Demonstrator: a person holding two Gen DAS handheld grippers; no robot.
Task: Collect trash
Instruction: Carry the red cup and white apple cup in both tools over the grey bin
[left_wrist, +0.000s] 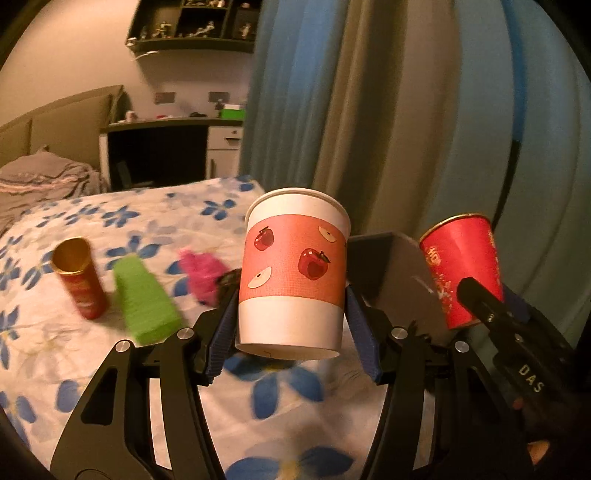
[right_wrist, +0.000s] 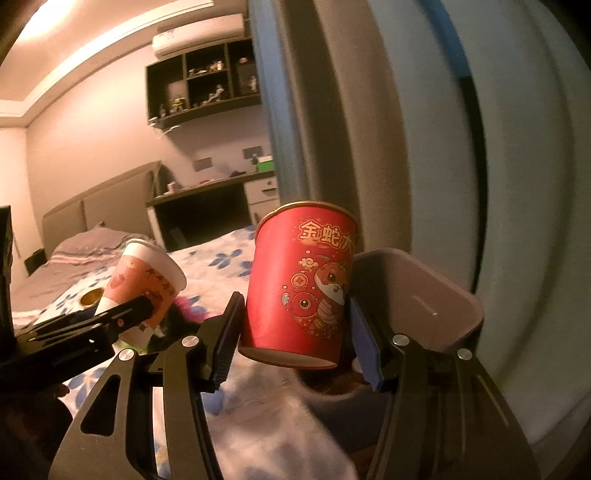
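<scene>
My left gripper (left_wrist: 290, 306) is shut on a white paper cup with a pink apple band (left_wrist: 293, 273), held upright above the flowered bed; the same apple cup (right_wrist: 142, 286) shows at the left of the right wrist view. My right gripper (right_wrist: 295, 321) is shut on a red paper cup with a gold snake print (right_wrist: 301, 284). That red cup (left_wrist: 461, 269) appears at the right of the left wrist view. A grey bin (right_wrist: 424, 295) stands just behind and right of the red cup, its grey wall (left_wrist: 399, 277) between the two cups.
On the flowered bedspread (left_wrist: 74, 350) lie a red tube can with a gold rim (left_wrist: 79, 280), a green block (left_wrist: 146, 299) and a pink fluffy item (left_wrist: 201, 273). Blue-grey curtains (left_wrist: 369, 110) hang behind the bin. A desk (left_wrist: 166, 147) and a headboard stand at the far end.
</scene>
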